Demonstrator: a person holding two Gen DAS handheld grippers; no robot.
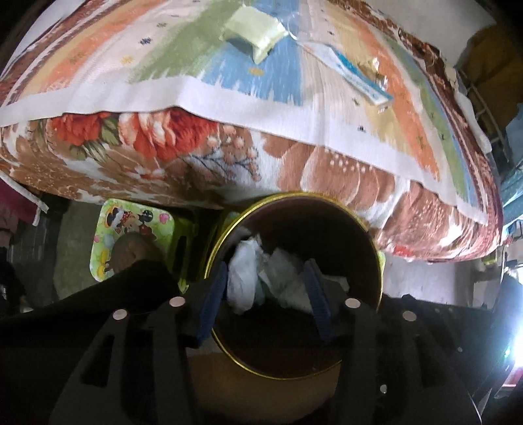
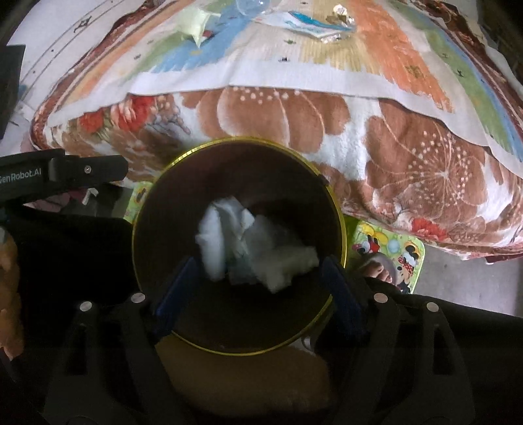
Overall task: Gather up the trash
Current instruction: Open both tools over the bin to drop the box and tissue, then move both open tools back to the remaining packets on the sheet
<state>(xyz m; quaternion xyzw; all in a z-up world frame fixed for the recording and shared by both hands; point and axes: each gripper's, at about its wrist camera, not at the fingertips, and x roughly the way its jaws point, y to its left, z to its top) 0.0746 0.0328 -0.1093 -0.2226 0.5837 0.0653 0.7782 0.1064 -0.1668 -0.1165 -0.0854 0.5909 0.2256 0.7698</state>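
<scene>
The left tongs (image 2: 62, 173) read "GenRobot.AI" in white

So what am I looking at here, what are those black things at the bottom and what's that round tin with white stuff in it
There is no robot here. A person holds a handheld gripper in each hand, and each carries a wide-angle camera looking along its two blue-padded fingers. One picture is from the left gripper, the other from the right gripper; the black shapes at the bottom are the grippers' own bodies.

Both point down into a round bin with a gold rim, standing on the floor against a bed. Crumpled white paper is in the bin. Both grippers are open, and neither seems to hold anything.

Still on the bed: a pale yellow packet, a blue-and-white wrapper and a foil scrap. A cartoon-printed stool stands beside the bin.
</scene>
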